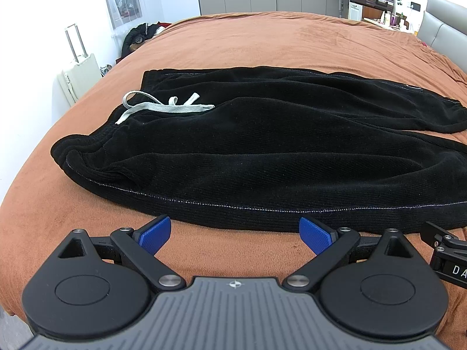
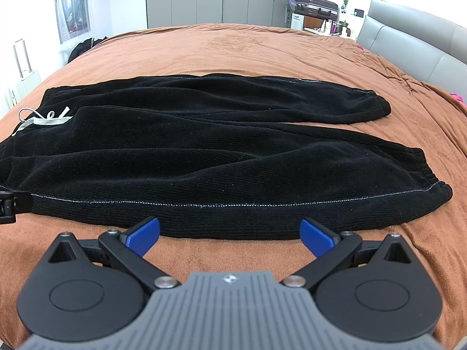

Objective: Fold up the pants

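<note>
Both tools are up at the near edge of the bed, and nothing is held. The left gripper [image 1: 235, 234] has its blue pads spread wide, empty, with the stitched side seam of the black pants [image 1: 262, 151] lying just ahead of its fingertips. The right gripper [image 2: 230, 234] is the same story: jaws wide apart, nothing between them, seam just in front.

The pants lie flat across the brown bedspread [image 1: 262, 38], straight ahead of both tools. The waistband and its white drawstring [image 1: 163, 106] sit forward and to the left of the left gripper; the leg cuffs [image 2: 432, 192] lie forward and to the right of the right one. The two legs run side by side, the far leg beyond the near one.

Now the risks, as a judgement. The fabric looks thick and ribbed, so a shallow pinch could catch only the top layer and the fold would drag open. A bite too deep could snag the bedspread too. Uneven lifts would skew the legs.
</note>
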Tool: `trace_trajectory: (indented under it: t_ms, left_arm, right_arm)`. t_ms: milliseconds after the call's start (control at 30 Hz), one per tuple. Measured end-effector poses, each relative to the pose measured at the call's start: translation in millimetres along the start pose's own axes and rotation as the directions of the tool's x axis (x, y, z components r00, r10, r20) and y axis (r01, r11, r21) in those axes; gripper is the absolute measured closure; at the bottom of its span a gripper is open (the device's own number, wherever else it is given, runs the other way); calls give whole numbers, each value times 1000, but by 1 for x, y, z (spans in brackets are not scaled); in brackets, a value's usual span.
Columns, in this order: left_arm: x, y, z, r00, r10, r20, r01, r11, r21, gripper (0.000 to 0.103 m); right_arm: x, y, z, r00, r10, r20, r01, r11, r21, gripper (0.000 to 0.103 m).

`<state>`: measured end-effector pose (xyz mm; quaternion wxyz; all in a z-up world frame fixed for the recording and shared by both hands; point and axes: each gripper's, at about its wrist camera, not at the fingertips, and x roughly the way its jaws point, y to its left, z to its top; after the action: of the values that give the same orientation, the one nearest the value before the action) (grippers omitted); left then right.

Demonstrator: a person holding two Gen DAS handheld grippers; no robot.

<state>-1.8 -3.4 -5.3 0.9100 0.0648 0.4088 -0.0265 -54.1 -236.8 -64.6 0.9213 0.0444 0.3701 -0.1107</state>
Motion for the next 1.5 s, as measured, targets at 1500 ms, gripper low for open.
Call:
trace_trajectory:
  t_ms: [1500]
  left_arm:
    - [80,132,-20,981,-175,-88,140,939,-313,0]
  right_arm:
    - [39,-128,-22,988,140,-63,-96,887,452,5]
